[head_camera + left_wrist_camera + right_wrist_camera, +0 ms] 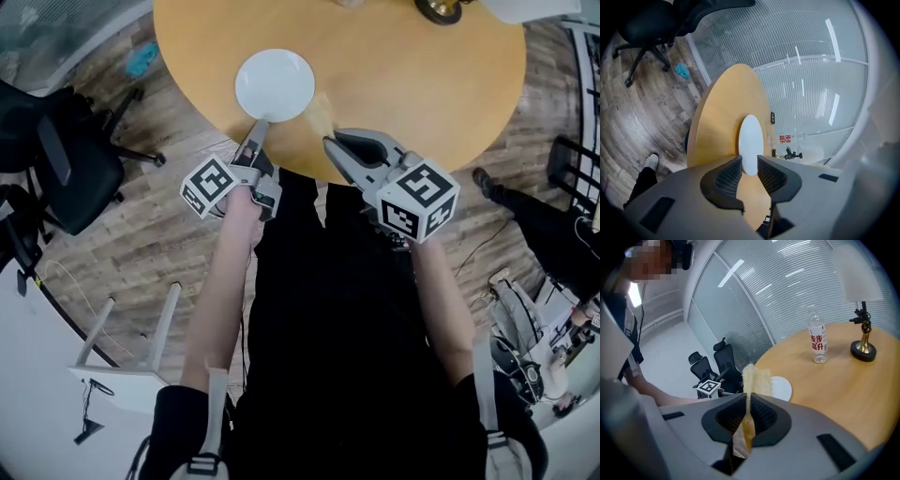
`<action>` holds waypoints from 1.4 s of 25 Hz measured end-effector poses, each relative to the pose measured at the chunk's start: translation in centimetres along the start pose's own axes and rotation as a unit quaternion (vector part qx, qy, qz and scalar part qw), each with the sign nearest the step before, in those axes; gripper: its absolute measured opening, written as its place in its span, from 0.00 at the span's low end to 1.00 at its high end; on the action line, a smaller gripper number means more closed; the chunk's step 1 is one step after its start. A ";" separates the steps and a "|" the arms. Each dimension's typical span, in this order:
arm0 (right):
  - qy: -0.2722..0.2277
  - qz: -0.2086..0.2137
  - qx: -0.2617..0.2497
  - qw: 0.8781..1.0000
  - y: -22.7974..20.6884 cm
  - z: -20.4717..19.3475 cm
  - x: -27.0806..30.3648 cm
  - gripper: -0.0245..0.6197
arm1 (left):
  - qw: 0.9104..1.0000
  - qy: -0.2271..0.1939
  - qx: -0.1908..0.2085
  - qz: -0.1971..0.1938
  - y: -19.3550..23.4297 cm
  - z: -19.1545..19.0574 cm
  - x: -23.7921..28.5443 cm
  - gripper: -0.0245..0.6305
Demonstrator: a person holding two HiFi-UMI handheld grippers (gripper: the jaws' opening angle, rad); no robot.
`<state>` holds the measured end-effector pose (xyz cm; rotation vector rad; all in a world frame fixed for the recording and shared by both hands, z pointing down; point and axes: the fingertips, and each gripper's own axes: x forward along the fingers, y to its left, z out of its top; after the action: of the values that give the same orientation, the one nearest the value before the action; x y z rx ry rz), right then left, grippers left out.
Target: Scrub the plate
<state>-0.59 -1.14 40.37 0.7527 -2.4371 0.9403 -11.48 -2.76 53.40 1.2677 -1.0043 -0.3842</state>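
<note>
My left gripper (pixel 750 165) stands partly open, with the near rim of the plate (pixel 750 140) at its tips, unpinched. My right gripper (pixel 749 401) is clamped on a yellow scrub pad (pixel 758 377). I should grip the rim squarely, then lay the pad flat. The plate is white, round and bare, near the edge of the table (pixel 422 84).

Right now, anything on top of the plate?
Nothing: the plate is bare white. The scrub pad in the right gripper is beside its rim, not on it. Open jaws of the left gripper hide its near edge.
</note>
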 end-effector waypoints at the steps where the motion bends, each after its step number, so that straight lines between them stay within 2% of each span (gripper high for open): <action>1: 0.000 0.003 0.003 1.000 -0.2 0.0 0.2 0.09 | 1.000 0.000 -0.002 0.002 0.1 0.1 0.3 0.19; 10: -0.004 0.007 0.002 1.000 -1.5 0.8 1.7 0.09 | 0.999 0.020 0.000 0.029 1.0 0.5 1.8 0.18; 14: 0.006 0.007 -0.001 1.000 -1.6 0.4 3.1 0.09 | 0.998 0.038 0.001 0.046 1.5 0.5 2.0 0.10; 16: 0.013 0.006 -0.001 1.000 -1.6 0.0 4.1 0.09 | 0.998 0.043 -0.002 0.048 1.8 0.4 2.0 0.09; 20: 0.033 0.004 -0.004 0.999 -1.7 -0.7 6.6 0.09 | 0.998 0.050 -0.001 0.046 1.6 0.4 1.9 0.09; 28: 0.080 -0.002 0.005 0.997 -2.0 -1.8 11.5 0.09 | 0.997 0.057 -0.022 0.044 1.6 0.0 1.4 0.07; 35: 0.148 -0.007 0.019 0.989 -2.1 -5.5 12.5 0.09 | 0.996 0.072 -0.016 0.040 1.8 -2.1 0.0 0.07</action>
<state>-7.87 -2.74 51.99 0.5945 -2.1588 1.0176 -10.27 -0.94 55.13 1.2040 -0.9199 -0.2429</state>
